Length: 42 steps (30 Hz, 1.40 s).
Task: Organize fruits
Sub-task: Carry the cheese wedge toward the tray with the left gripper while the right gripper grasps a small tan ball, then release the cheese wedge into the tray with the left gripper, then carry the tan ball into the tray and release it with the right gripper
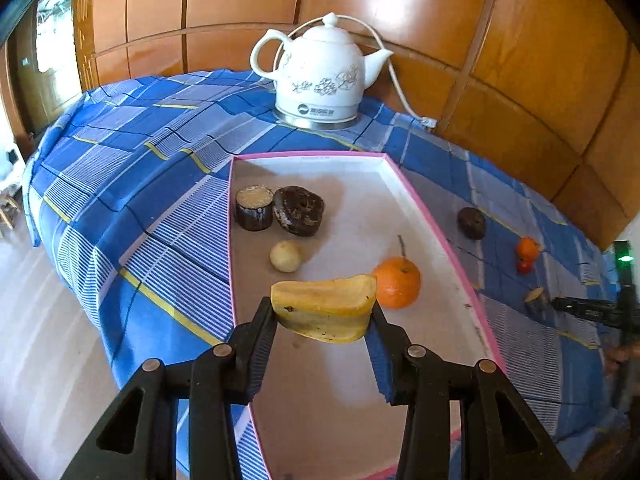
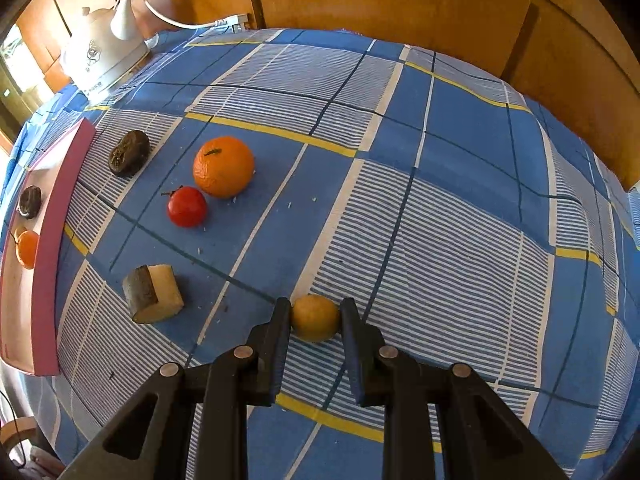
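Banana piece: pinched in left gripper jaws, lower centre, above pink-rimmed tray.
Small yellow fruit: pinched by right gripper jaws on bench cloth.

Your counter wears a blue plaid cloth with white stripes and yellow lines. The tray is white, edged pink. You see an orange mandarin, a red fruit, a white floral kettle.

Glossy ceramic kettle; matt checked cloth (woven); varnished wood panelling; wrinkled dark fruit.
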{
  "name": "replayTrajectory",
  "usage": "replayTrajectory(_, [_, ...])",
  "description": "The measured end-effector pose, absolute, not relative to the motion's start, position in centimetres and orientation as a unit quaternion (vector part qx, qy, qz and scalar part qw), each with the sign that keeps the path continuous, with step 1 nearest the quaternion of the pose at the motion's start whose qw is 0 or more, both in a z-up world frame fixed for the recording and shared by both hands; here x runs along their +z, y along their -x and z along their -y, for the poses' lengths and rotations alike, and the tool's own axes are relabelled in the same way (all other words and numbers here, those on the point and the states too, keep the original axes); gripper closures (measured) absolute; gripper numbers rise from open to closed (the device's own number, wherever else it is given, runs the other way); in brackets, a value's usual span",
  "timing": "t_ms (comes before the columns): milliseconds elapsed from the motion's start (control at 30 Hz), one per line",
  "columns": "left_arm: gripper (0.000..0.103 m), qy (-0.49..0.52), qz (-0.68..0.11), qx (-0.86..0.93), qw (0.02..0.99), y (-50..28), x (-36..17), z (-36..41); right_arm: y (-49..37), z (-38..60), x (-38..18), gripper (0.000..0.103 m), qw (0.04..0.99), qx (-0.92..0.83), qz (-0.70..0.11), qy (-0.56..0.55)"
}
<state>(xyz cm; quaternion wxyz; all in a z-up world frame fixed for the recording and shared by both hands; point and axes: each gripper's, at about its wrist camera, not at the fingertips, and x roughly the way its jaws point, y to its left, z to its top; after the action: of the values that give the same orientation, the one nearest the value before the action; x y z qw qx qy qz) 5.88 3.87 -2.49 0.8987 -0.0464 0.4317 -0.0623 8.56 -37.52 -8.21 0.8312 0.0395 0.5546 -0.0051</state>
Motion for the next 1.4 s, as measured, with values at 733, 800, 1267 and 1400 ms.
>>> replayTrajectory(733, [0.036,0.020,-0.376,-0.015,0.926,-5.4,-0.3,-2.5,-8.7,37.0,-8.4,0.078,0.833,-0.008,-0.552,-0.029])
replayTrajectory(800, [0.032,0.019,-0.371,-0.021,0.928,-5.0,0.2,-2.2,-8.7,36.9,-8.4,0.078,0.834,-0.009,-0.551,-0.028])
replayTrajectory(1267, [0.029,0.016,-0.364,-0.027,0.931,-3.3,0.6,-1.4,-8.5,36.4,-8.2,0.078,0.835,-0.012,-0.550,-0.017])
replayTrajectory(1400, [0.029,0.013,-0.358,-0.026,0.933,-3.0,0.8,-1.5,-8.4,36.0,-8.1,0.078,0.836,-0.010,-0.549,-0.011])
